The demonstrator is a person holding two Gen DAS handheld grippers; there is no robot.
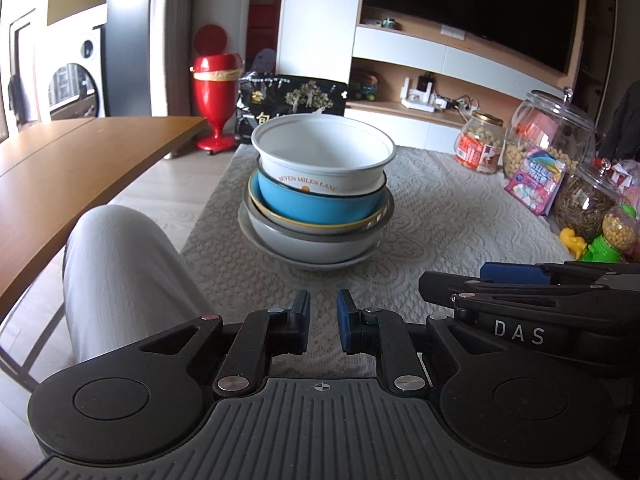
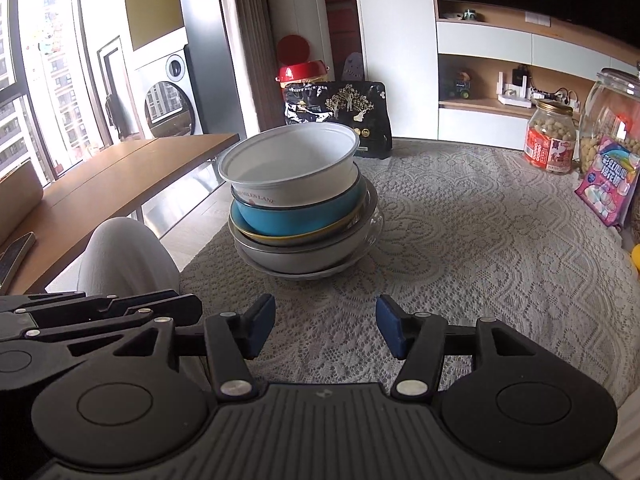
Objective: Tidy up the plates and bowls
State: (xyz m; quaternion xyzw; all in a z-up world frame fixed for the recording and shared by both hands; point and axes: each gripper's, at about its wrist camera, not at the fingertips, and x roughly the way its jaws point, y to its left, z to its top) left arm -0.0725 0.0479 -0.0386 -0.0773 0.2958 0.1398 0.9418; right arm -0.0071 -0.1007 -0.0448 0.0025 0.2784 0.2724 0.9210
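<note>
Bowls are being kept stacked (image 1: 320, 196) on the lace-covered table (image 1: 460, 220), dead ahead of both tools and touched by neither. Left hand-held gripper (image 1: 323, 320) is being held nearly clenched on nothing, slightly nearer the stack; right hand-held gripper (image 2: 326, 324) is being held part-open and empty.

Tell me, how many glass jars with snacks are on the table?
3 that I can see clearly. A small gold-lidded jar stands at the back right, a big clear-lidded jar next to it, and a third jar nearer. More may hide past the right edge.
</note>
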